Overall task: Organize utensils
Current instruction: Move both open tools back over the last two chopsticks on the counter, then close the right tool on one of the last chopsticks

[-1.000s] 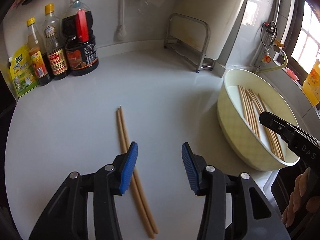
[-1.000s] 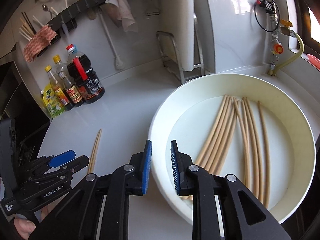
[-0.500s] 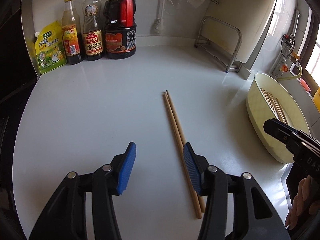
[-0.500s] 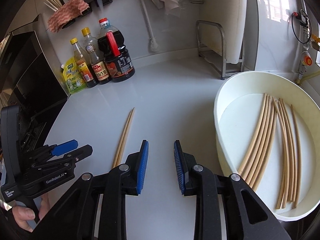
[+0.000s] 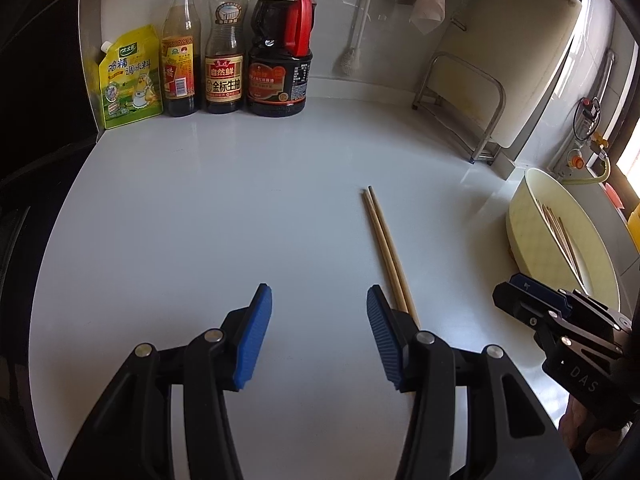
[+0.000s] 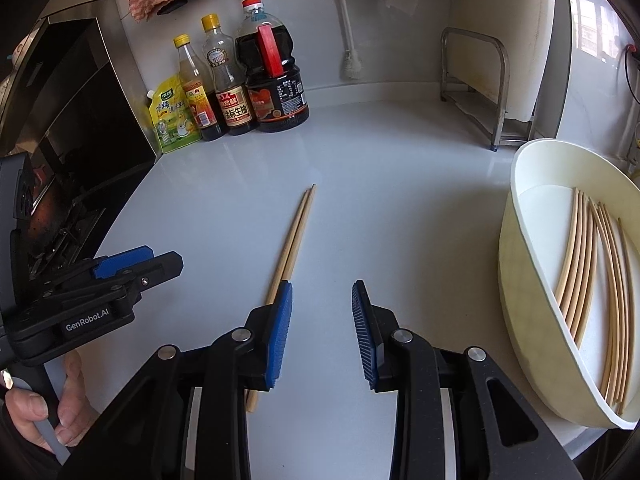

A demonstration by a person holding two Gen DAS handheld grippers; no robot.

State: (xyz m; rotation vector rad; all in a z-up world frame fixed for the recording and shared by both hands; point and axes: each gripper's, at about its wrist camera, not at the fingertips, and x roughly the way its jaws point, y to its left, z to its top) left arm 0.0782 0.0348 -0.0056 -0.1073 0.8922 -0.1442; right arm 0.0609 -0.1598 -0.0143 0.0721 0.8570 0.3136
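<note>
a pair of chopsticks (image 6: 294,240) lies side by side, touching, on the white counter (image 5: 192,216), about midway between its back edge, where the sauce bottles (image 5: 224,44) stand, and its front edge. more chopsticks (image 6: 588,272) lie loose in the cream basin (image 6: 520,280) near the counter's right edge.

the left gripper (image 5: 318,332) stands fairly wide with nothing between its blue pads; the pair runs just behind its right finger. the right gripper (image 6: 322,330) is narrower, its jaws opening, also empty; the pair's near end passes under its left finger.

the sticks look like thin, light bamboo or wood: stiff, round, smooth, so they will likely roll on the glossy counter and slip or scissor apart if pinched off-centre. they lie flat with no gap beneath, so a pad has to come right down to the surface. the best hold is probably across both sticks near the middle, where they balance, jaws closing square to their length so both are caught together. light pressure should do; breakage seems a small worry, dropping one the greater.
</note>
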